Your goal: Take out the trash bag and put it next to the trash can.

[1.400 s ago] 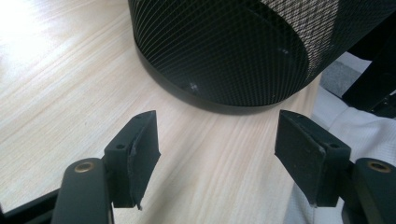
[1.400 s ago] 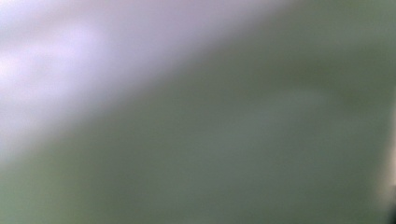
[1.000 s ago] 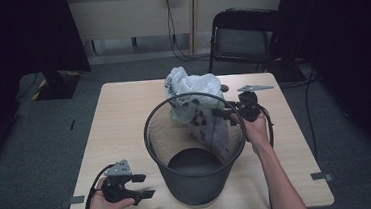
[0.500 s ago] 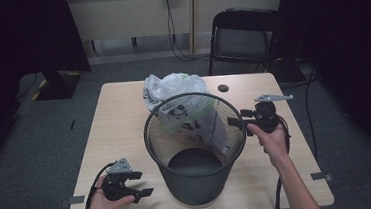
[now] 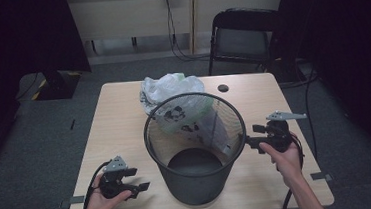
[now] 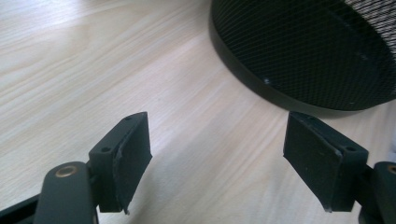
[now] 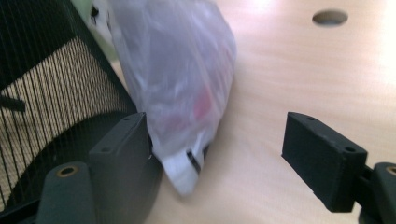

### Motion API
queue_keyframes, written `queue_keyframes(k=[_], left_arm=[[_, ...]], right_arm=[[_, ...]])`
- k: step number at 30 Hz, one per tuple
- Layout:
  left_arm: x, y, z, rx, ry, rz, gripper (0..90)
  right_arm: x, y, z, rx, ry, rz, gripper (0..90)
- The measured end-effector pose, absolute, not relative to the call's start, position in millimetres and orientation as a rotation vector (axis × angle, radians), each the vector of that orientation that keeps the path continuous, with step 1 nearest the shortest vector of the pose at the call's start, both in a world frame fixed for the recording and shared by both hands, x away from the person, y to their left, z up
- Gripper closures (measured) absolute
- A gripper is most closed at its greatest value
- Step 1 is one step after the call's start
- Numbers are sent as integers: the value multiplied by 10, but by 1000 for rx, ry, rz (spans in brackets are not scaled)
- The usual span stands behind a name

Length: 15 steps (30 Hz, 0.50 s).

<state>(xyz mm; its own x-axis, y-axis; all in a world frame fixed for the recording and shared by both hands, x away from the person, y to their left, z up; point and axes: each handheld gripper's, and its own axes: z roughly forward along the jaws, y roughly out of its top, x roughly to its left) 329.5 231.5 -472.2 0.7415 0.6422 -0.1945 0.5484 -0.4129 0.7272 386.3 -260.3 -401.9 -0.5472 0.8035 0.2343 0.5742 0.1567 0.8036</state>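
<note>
A black mesh wastebasket (image 5: 194, 149) stands upright in the middle of the table (image 5: 119, 119). Behind it a white plastic bag (image 5: 172, 93) with dark print lies on the tabletop, partly seen through the mesh. My right gripper (image 5: 252, 135) is open just right of the basket's rim, jaws pointing left. In the right gripper view my gripper (image 7: 217, 135) has the bag (image 7: 177, 70) ahead, apart from the jaws, and the basket wall (image 7: 46, 93) at left. My left gripper (image 5: 138, 179) rests open near the front left; in its own view, my gripper (image 6: 217, 140) faces the basket base (image 6: 317, 56).
A round cable hole (image 5: 223, 88) sits in the table's far right part, also seen as the hole (image 7: 330, 17) beyond the bag. A black chair (image 5: 240, 35) stands behind the table. Bare tabletop lies left of the basket.
My right gripper has let go of the bag and drawn back to the right and toward the person. The bag has settled farther left behind the basket. The left gripper has stayed put.
</note>
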Motion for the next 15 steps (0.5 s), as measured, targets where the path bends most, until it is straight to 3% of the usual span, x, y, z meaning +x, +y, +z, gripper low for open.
queue_keyframes(k=[15], left_arm=[[3352, 2352, -4832, 2195, 948, 233, 214]], right_arm=[[3634, -2691, -4645, 1447, 2299, 1080, 189]])
